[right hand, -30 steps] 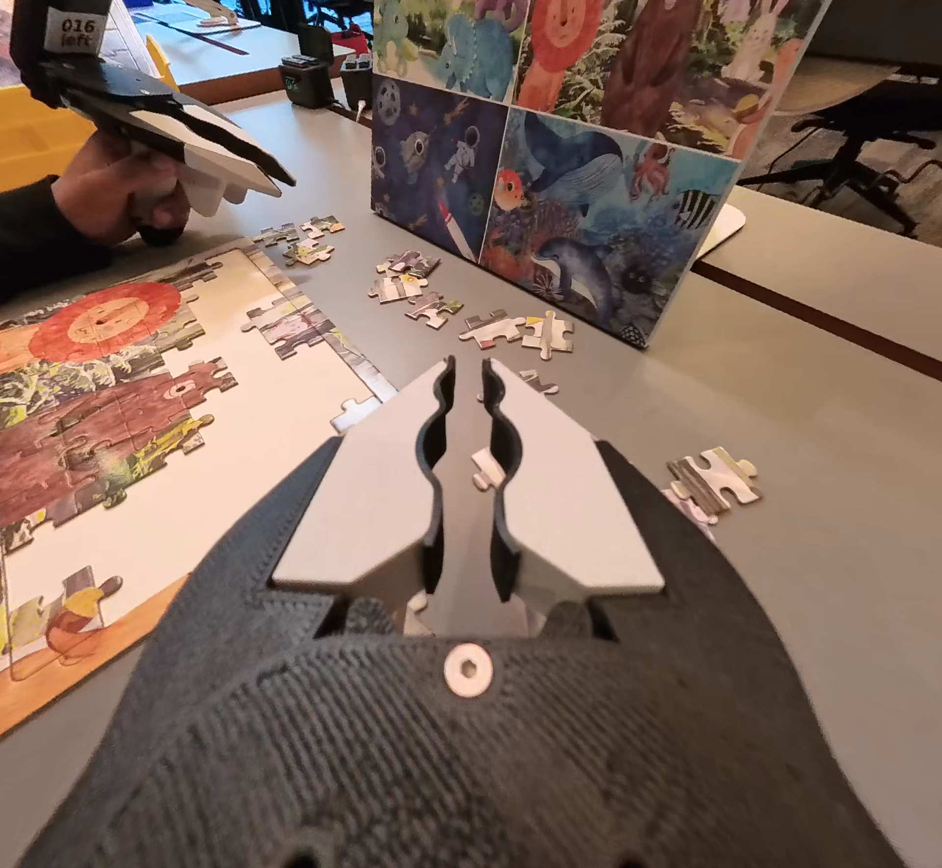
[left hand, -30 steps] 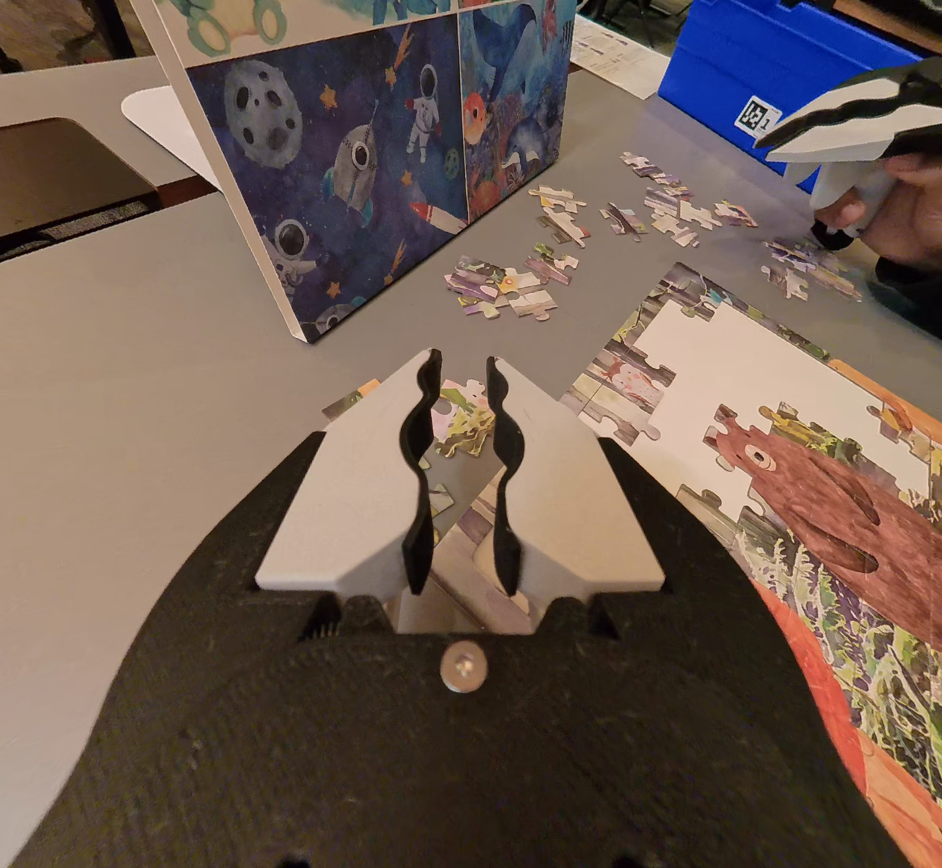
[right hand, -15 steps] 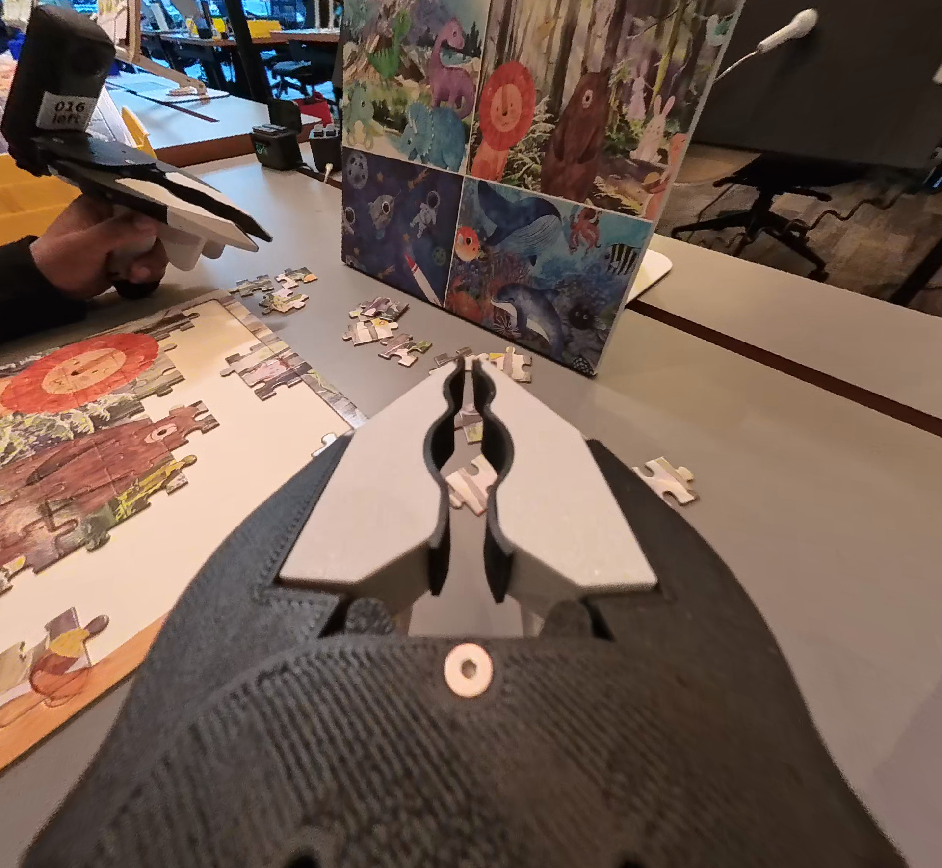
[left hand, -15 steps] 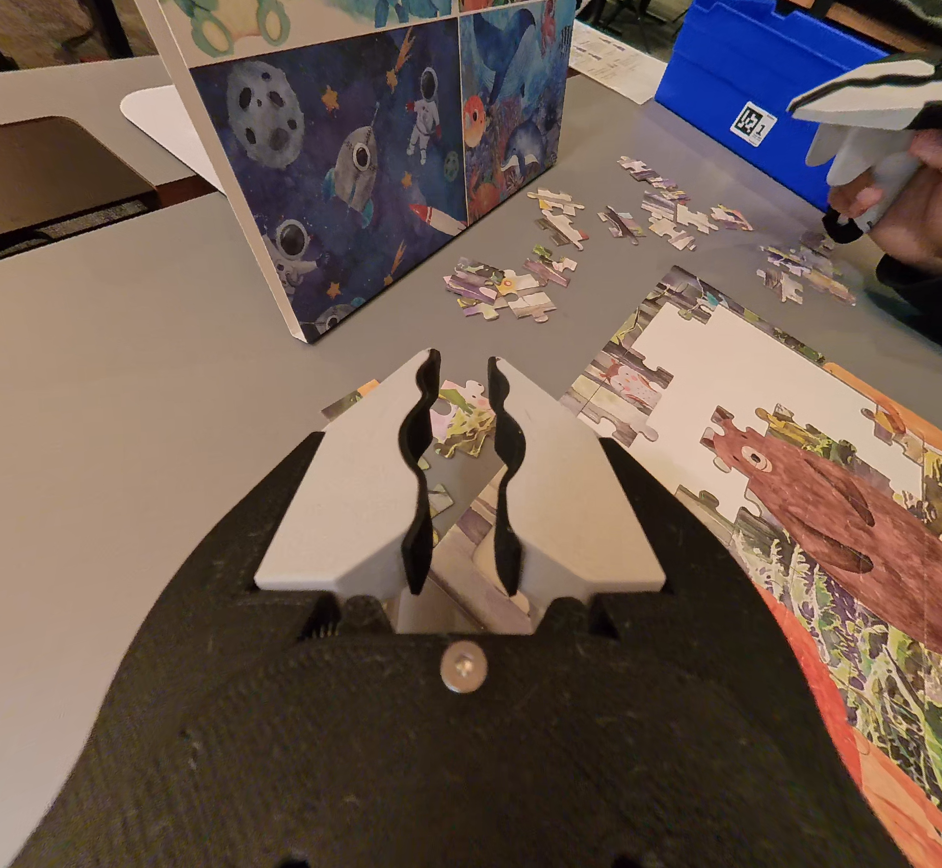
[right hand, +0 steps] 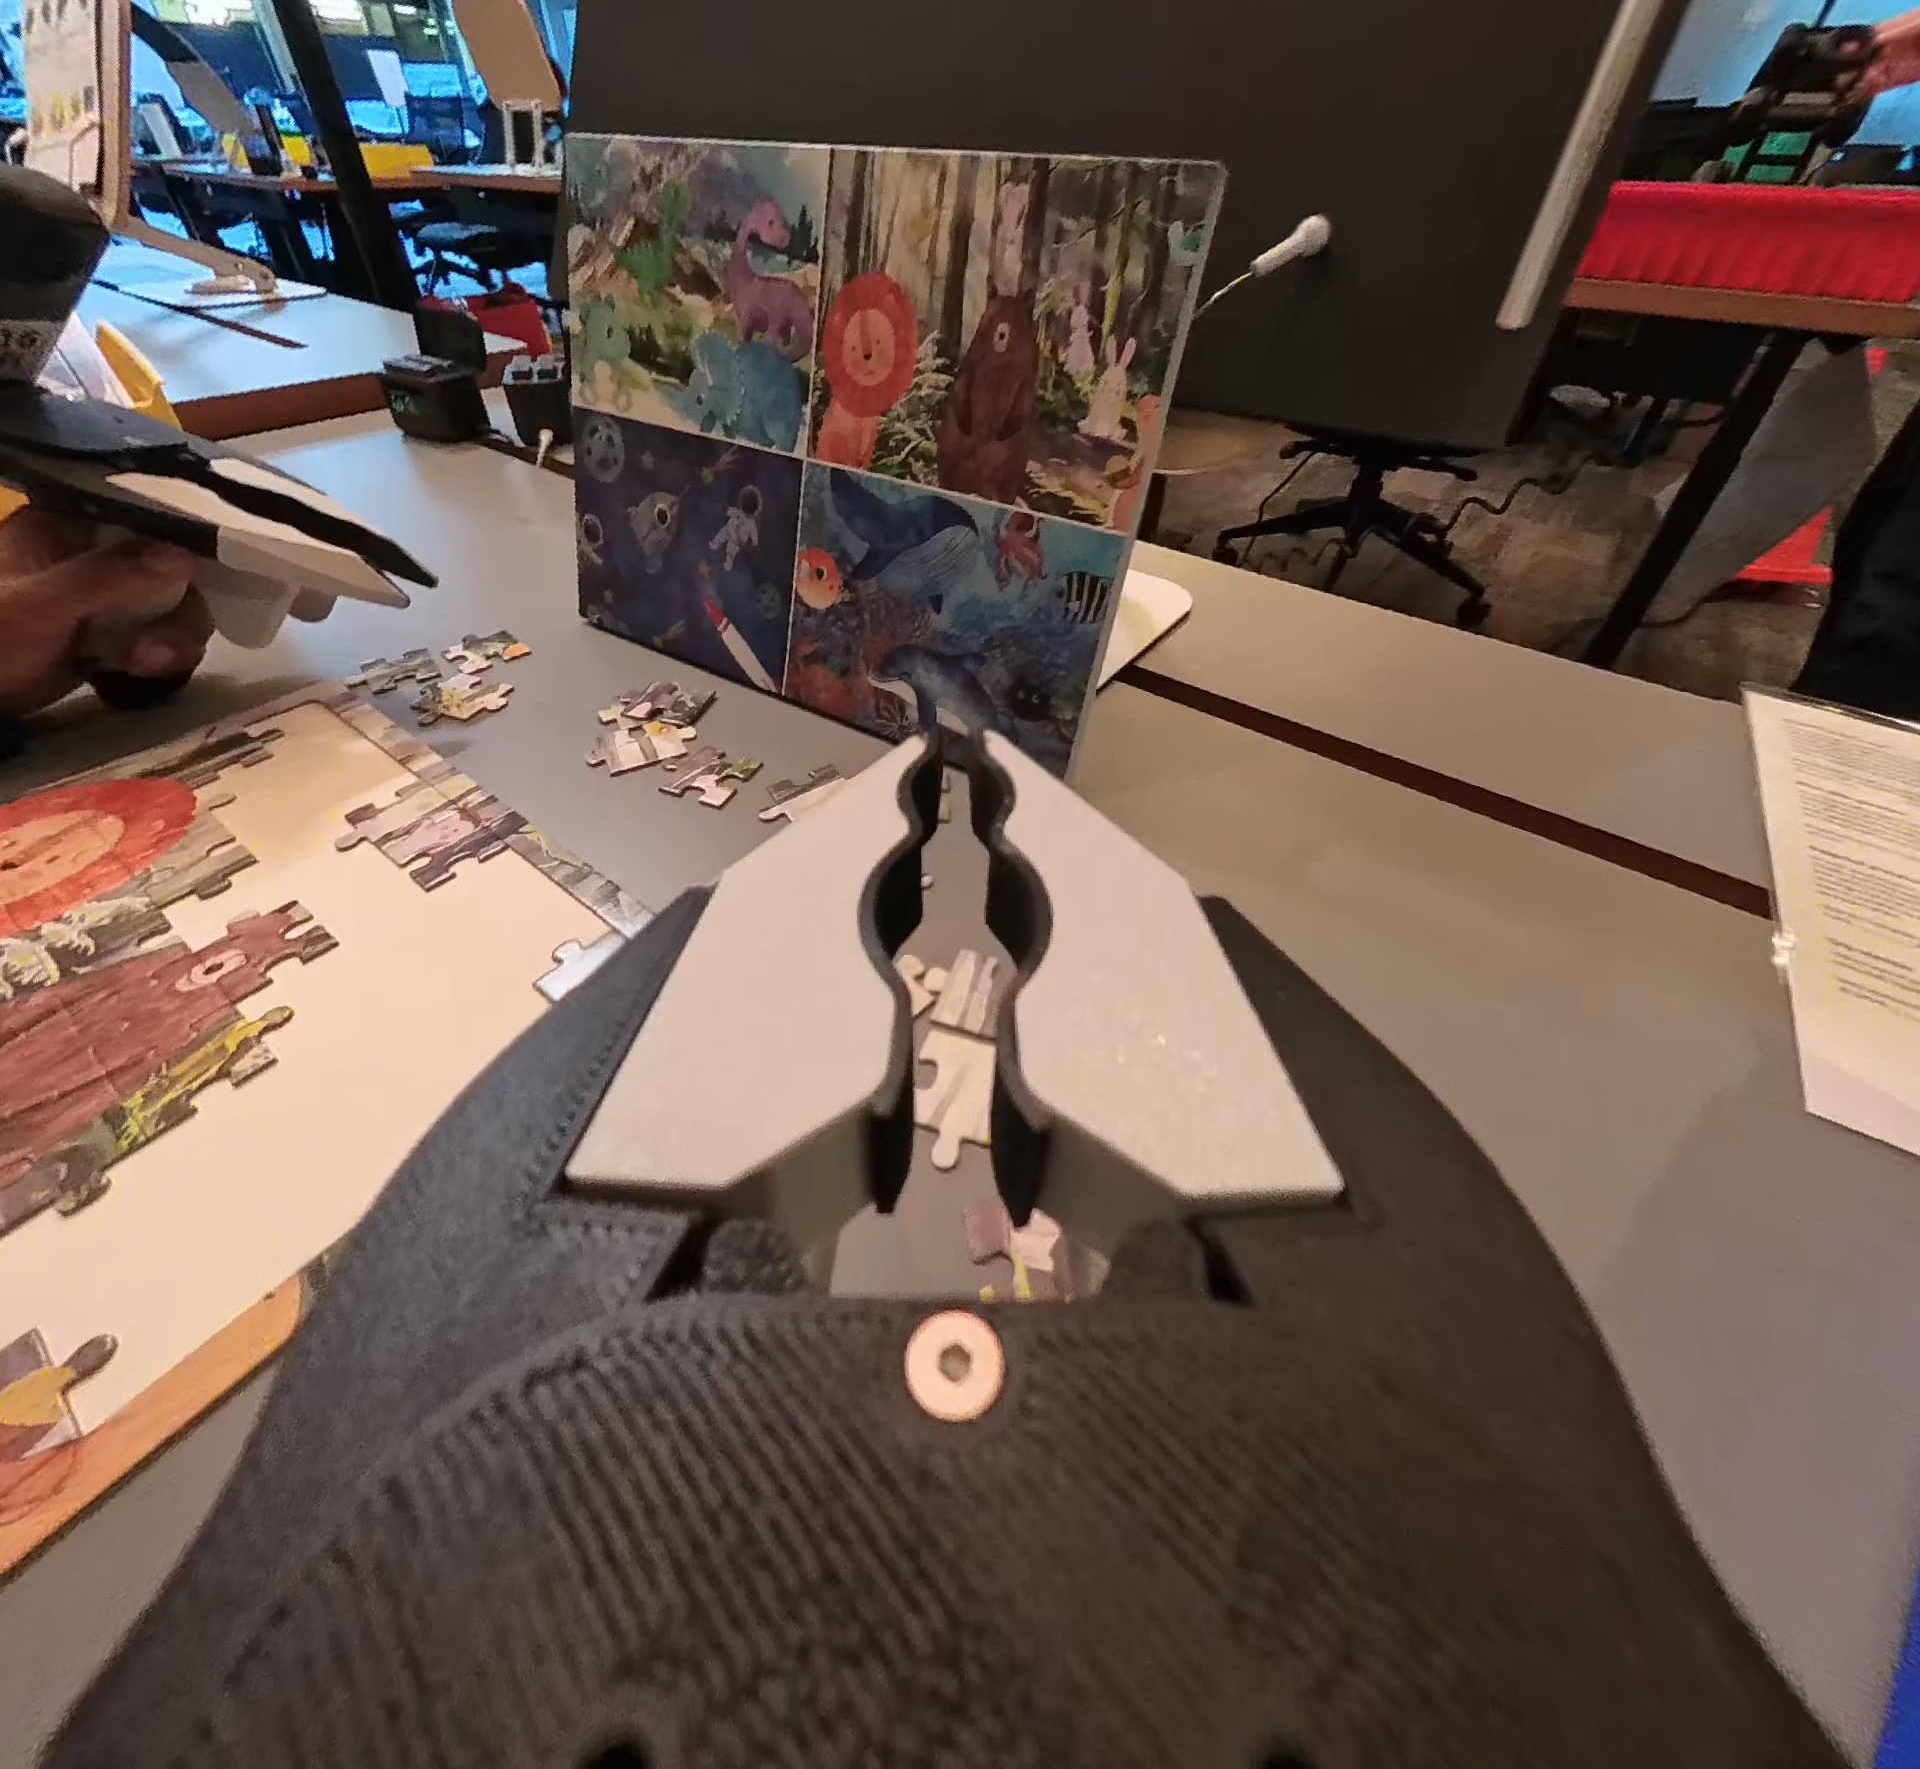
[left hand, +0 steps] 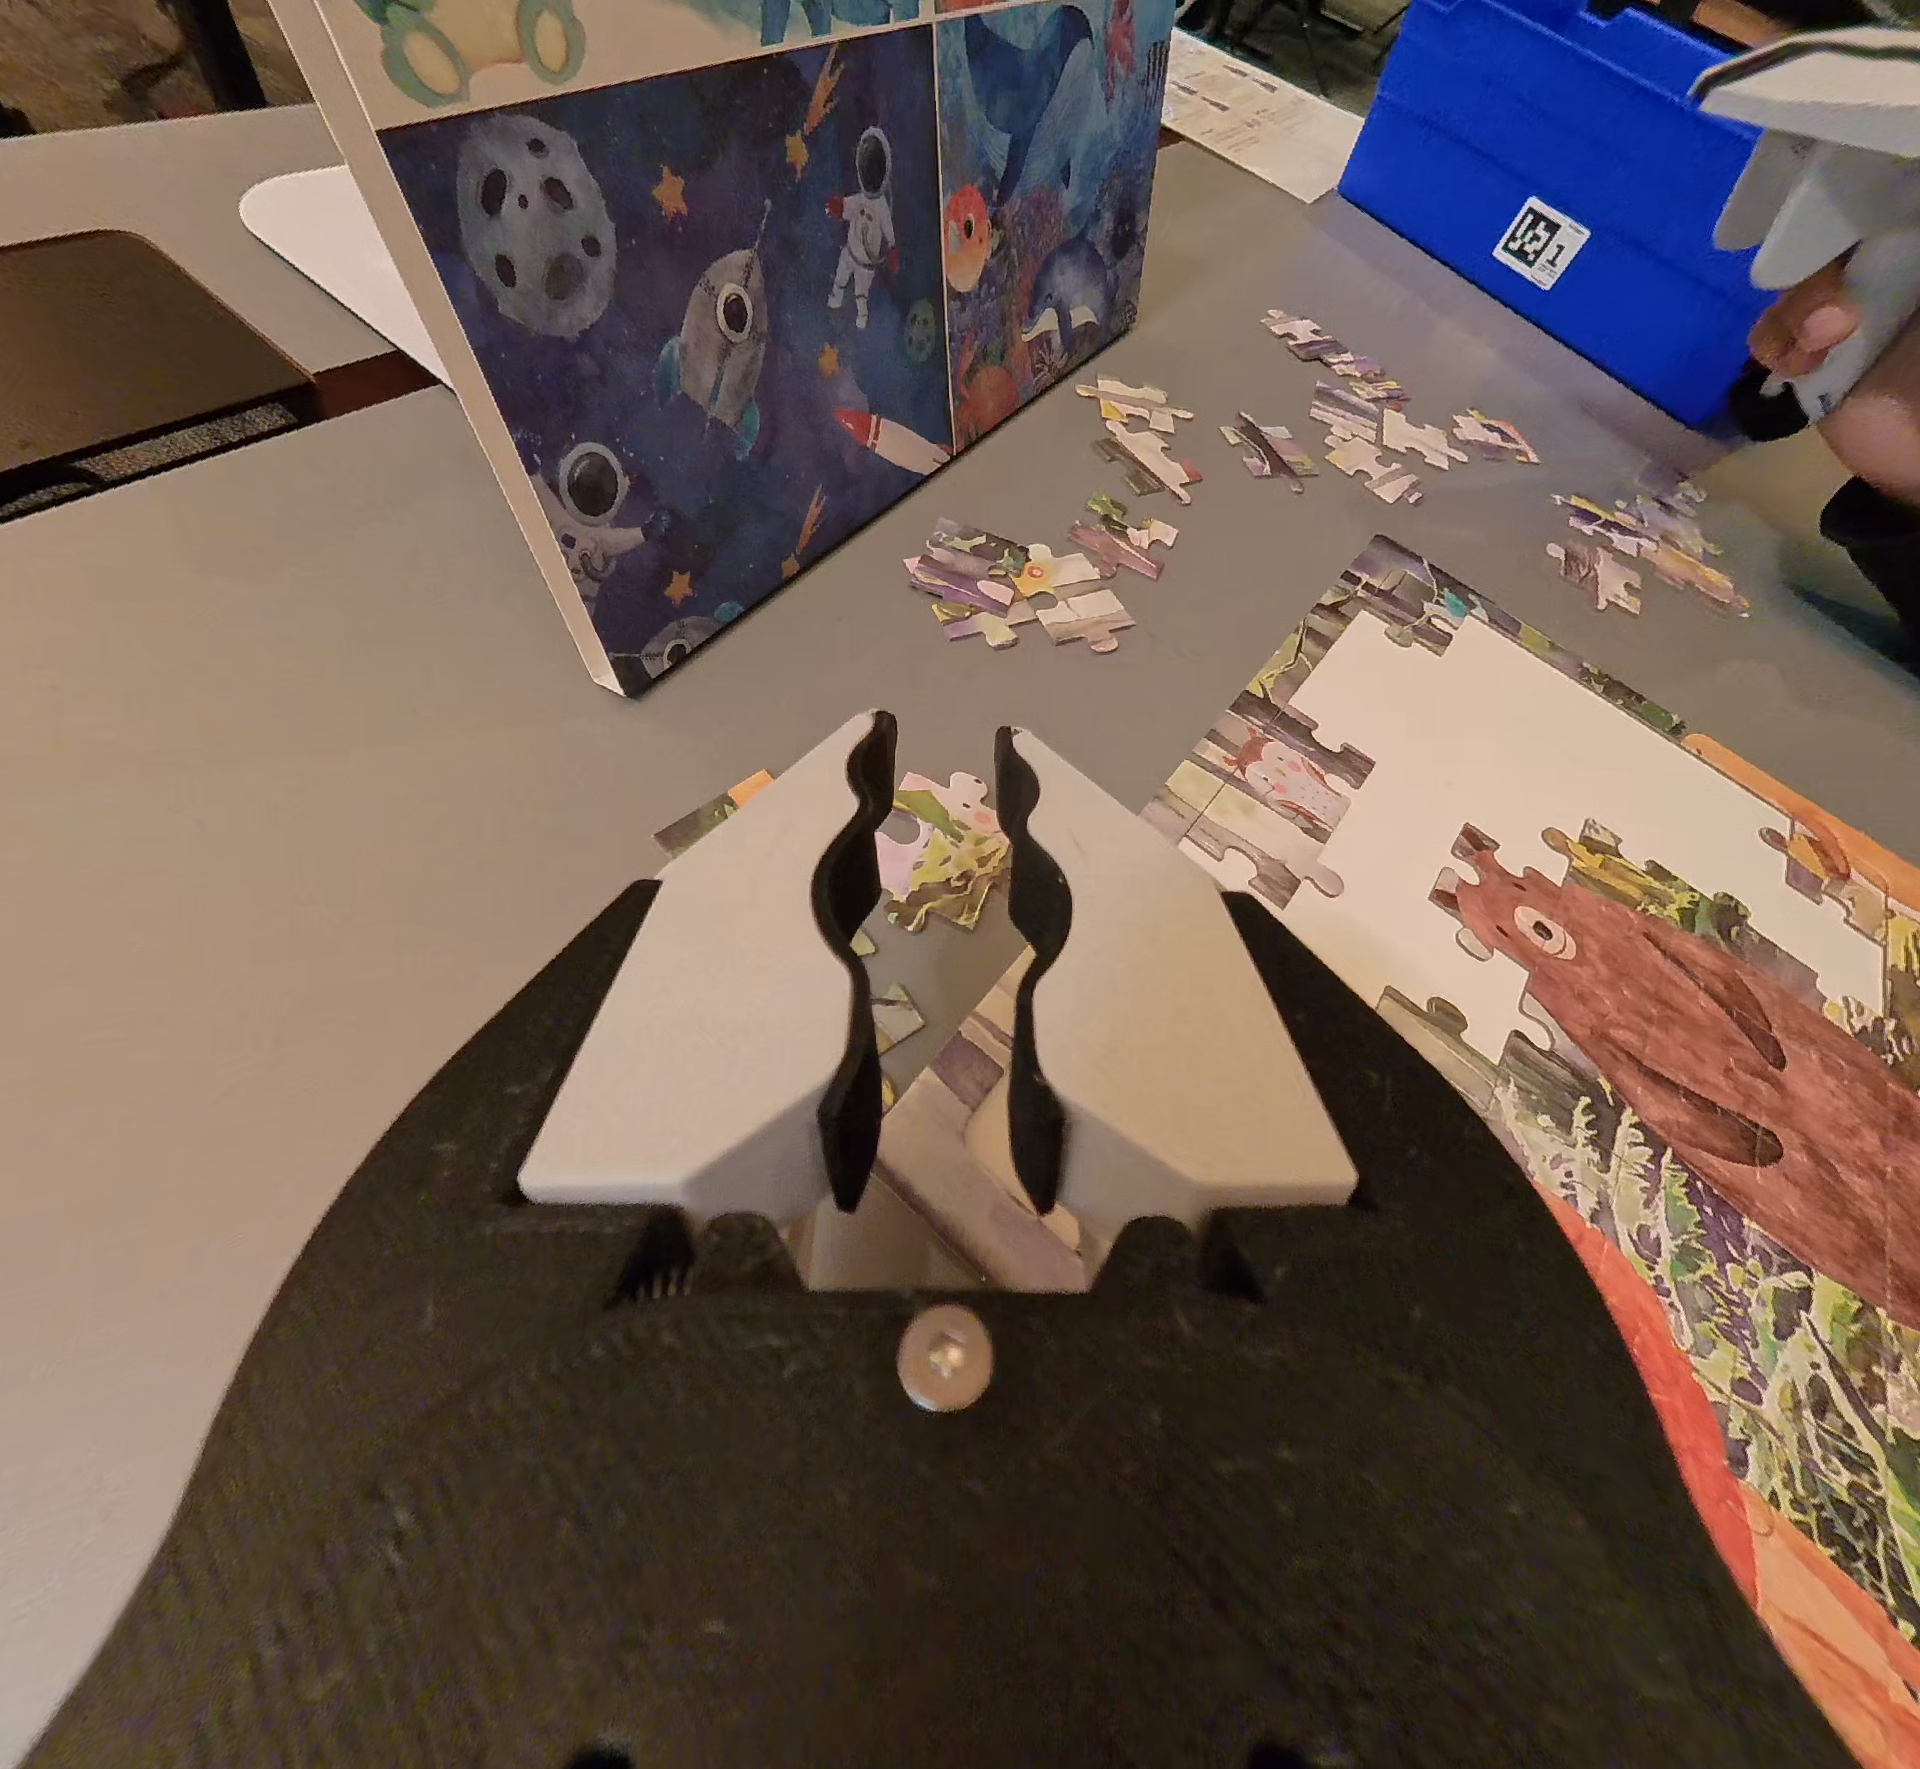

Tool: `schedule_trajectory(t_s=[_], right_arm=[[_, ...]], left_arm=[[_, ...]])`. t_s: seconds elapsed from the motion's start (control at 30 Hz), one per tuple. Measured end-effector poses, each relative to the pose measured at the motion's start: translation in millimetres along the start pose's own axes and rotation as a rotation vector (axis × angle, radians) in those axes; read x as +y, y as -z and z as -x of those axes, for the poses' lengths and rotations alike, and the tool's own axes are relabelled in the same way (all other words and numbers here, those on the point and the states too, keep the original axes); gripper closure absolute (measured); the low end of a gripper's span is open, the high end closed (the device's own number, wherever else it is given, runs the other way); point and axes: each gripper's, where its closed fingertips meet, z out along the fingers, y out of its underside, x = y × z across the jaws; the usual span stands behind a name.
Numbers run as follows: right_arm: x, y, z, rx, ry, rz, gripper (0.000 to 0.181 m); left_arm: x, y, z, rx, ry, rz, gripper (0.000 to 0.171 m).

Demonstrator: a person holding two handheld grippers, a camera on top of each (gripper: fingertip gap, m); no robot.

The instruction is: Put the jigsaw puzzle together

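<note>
Two grippers hover empty over the grey counter (left hand: pixel 312 784). Left gripper (left hand: pixel 943 732), jaws slightly parted, near the half-built jigsaw puzzle (left hand: pixel 1558 940); right gripper (right hand: pixel 961 748), jaws narrowly parted, above flat cardboard loose pieces (right hand: pixel 951 1044). Step in hand, seemingly: choosing a piece. Next: lower, pinch a thin knobbed edge.

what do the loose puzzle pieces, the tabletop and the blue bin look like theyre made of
Loose puzzle pieces: likely thin printed cardboard, matte, lying flat with pale cut edges.
Tabletop: smooth grey surface with a soft sheen, probably laminate; what lies under it cannot be told.
Blue bin: apparently moulded plastic, uniform colour, ridged rim, slight gloss.
</note>
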Motion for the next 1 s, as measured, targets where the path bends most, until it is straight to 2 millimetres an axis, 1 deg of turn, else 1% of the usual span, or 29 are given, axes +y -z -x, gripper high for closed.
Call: schedule_trajectory(t_s=[0.17,0.37,0.73,0.9,1.0], right_arm=[[-5,4,-2,-0.008,-0.030,-0.028,0.177],[-11,5,6,-0.044,-0.016,-0.052,0.175],[-12,8,3,-0.046,-0.029,-0.054,0.174],[-9,4,13,-0.104,-0.036,-0.037,0.171],[-4,2,27,-0.176,-0.008,0.003,0.169]], left_arm=[[0,0,0,-0.003,-0.003,0.002,0.155],[0,0,0,-0.001,-0.001,0.000,0.155],[0,0,-1,0.001,0.000,0.003,0.155],[0,0,-1,0.001,0.001,0.003,0.155],[0,0,0,0.001,0.002,0.002,0.155]])
